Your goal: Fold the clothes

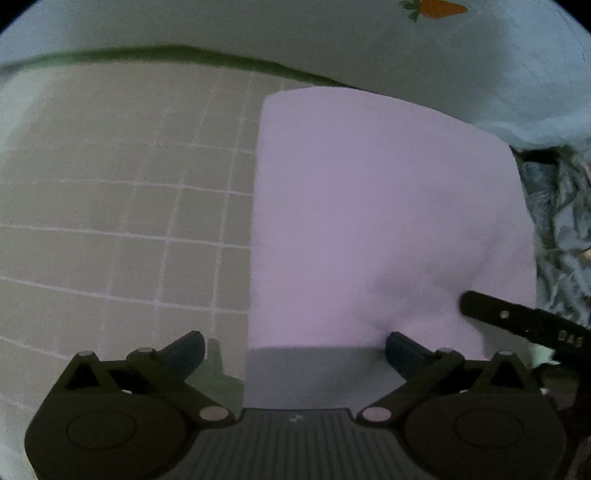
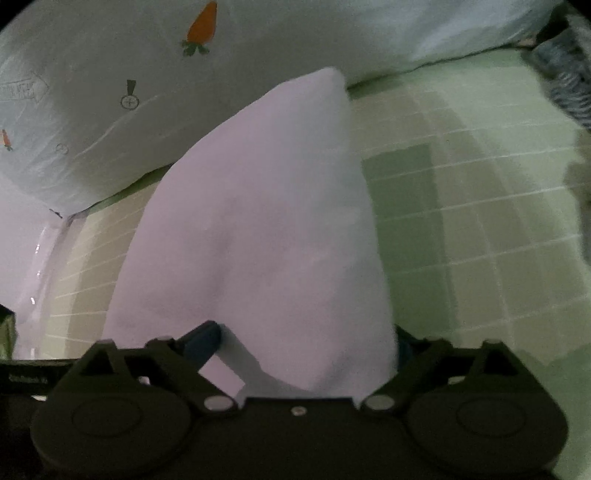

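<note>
A pale lilac cloth (image 1: 384, 221) lies folded on a green gridded mat (image 1: 122, 206). My left gripper (image 1: 295, 345) hangs just above its near left edge with the jaws wide apart and nothing between them. In the right wrist view the same cloth (image 2: 266, 229) rises in a peak, and its near edge drapes between the spread fingers of my right gripper (image 2: 306, 341). The right finger is partly hidden behind the cloth. The other gripper's black finger (image 1: 517, 321) shows at the right of the left wrist view.
A white quilt (image 2: 110, 85) printed with orange carrots (image 2: 202, 26) lies along the far side of the mat. A crumpled blue-grey patterned fabric (image 1: 561, 221) lies to the right of the cloth. The mat (image 2: 480, 206) extends right of the cloth.
</note>
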